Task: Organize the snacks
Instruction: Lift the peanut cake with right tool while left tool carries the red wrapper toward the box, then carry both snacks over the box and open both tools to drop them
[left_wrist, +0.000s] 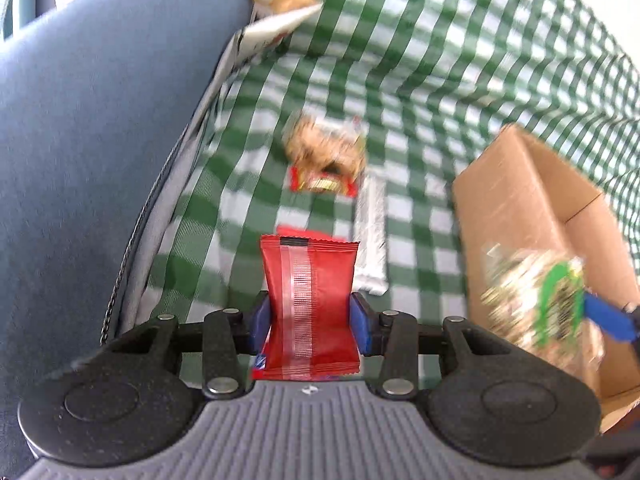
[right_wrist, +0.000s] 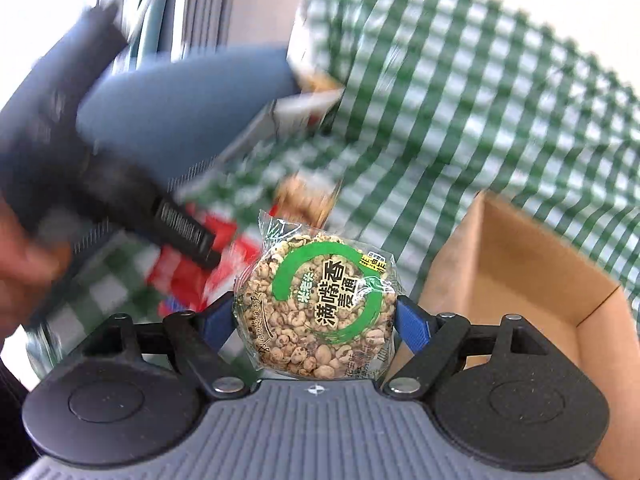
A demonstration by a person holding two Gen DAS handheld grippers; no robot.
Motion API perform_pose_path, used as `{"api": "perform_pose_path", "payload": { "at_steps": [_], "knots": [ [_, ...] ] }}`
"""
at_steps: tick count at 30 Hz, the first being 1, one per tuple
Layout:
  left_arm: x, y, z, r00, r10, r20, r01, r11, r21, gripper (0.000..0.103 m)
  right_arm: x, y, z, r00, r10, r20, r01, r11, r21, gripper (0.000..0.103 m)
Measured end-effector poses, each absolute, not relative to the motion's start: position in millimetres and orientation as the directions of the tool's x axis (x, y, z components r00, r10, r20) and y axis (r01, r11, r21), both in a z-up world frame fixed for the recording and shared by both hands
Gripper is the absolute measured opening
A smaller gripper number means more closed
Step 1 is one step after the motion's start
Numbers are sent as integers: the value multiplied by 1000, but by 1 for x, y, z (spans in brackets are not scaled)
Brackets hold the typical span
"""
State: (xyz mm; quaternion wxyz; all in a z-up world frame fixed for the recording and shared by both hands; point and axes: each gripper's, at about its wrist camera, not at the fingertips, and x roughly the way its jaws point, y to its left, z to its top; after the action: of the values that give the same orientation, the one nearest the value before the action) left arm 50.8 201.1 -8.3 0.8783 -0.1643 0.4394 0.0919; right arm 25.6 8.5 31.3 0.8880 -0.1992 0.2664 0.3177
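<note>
While both grippers hung above green-checked cloth, left gripper pinched red packet, left of cardboard box; right gripper clamped round puffed-grain cake packet, just beside box's left wall.

A red packet, a green-ringed puffed-grain cake, a brown cardboard box, green-and-white checked cloth.

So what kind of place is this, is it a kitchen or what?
Probably a home table set up for sorting snacks; no kitchen fittings show. A green and white checked tablecloth covers it, wrapped snacks lie loose beside an open brown cardboard box, and a blue padded chair back stands alongside.
</note>
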Motion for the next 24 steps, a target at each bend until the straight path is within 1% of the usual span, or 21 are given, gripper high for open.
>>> {"api": "perform_pose_path", "payload": {
  "at_steps": [3,5,7,10,14,24],
  "knots": [
    [51,193,3,636,17,-772,-300,926,-227,46,32,-14,53,701,499,-510,-655,734,-182,84],
    [52,186,10,658,12,-753,-292,926,-241,46,38,-30,58,736,500,-457,-634,746,-205,84],
    [54,179,16,676,6,-737,-282,926,-251,46,46,-49,58,764,485,-426,-603,772,-202,84],
    [58,166,22,704,-8,-710,-259,928,-267,46,59,-77,53,787,437,-435,-550,817,-173,84],
    [63,149,27,727,-27,-686,-230,932,-281,46,63,-101,54,814,408,-412,-511,842,-175,84],
    [82,106,26,752,-96,-652,-155,936,-317,46,66,-147,42,850,311,-426,-430,876,-217,84]
  ]
}}
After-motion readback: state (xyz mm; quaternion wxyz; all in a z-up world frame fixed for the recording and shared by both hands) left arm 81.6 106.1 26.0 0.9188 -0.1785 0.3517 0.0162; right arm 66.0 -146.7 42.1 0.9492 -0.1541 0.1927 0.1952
